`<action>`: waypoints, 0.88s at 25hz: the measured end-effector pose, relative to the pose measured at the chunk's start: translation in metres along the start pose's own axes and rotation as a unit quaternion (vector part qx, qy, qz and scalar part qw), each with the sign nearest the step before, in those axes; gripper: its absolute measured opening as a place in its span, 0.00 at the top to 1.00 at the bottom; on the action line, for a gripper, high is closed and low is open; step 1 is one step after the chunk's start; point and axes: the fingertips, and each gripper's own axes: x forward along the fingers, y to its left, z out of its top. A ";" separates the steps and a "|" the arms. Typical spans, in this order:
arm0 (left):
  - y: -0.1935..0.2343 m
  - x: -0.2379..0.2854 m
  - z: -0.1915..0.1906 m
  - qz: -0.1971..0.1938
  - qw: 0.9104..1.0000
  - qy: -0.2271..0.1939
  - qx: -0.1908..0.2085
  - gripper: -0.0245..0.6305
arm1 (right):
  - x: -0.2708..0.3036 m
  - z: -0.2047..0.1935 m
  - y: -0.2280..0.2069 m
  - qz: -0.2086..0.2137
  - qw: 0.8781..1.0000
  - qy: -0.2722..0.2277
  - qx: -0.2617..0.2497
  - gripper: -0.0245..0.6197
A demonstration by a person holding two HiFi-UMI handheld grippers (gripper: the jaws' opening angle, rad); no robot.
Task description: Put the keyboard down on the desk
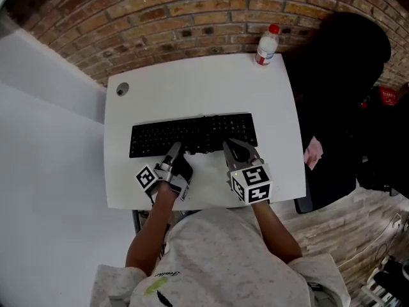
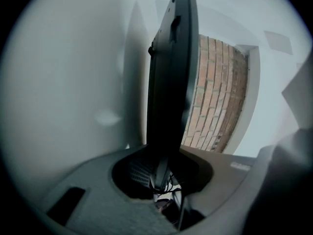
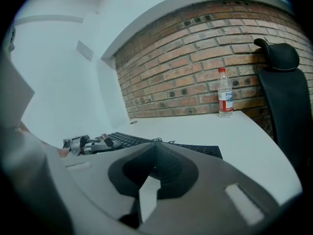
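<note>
The flat black rectangular keyboard point(image 1: 192, 134) lies lengthwise across the middle of the white desk surface point(image 1: 192, 85), level with it or very nearly so. No view shows for certain whether the underside rests fully on the surface. The left gripper point(image 1: 174, 151) has its jaws pinched on the near edge towards the left end; in the left gripper view the keyboard runs edge-on straight out from between them. The right gripper point(image 1: 235, 149) appears to have its jaws closed on the same near edge, right of centre, with rows of keys visible in the gap. The step in hand is judged to be the final lowering and release. Bring both grippers down at the same rate so that neither end drops first. Let the far edge meet the surface before the near edge, then confirm that the keyboard sits flat. Spread both sets of jaws only when the full weight is carried by the surface, and draw the grippers back towards the person along the jaw line, so that the keyboard is not dragged. The clear plastic bottle with a red cap point(image 1: 266, 45) at the far right corner and the black office chair point(image 1: 339, 75) beside the desk stand well apart and need no allowance.
</note>
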 end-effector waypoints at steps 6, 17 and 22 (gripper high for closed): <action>0.005 -0.003 -0.003 0.034 0.999 0.001 0.002 0.85 | -0.005 -0.004 0.007 -0.009 1.000 -0.002 0.006 0.95; 0.011 -0.003 -0.001 0.075 0.996 -0.042 0.006 0.74 | 0.005 -0.012 0.013 0.034 0.999 0.008 0.007 0.95; 0.018 -0.004 0.006 0.090 0.991 -0.097 -0.003 0.72 | 0.012 -0.016 0.013 0.070 0.997 0.023 0.001 0.95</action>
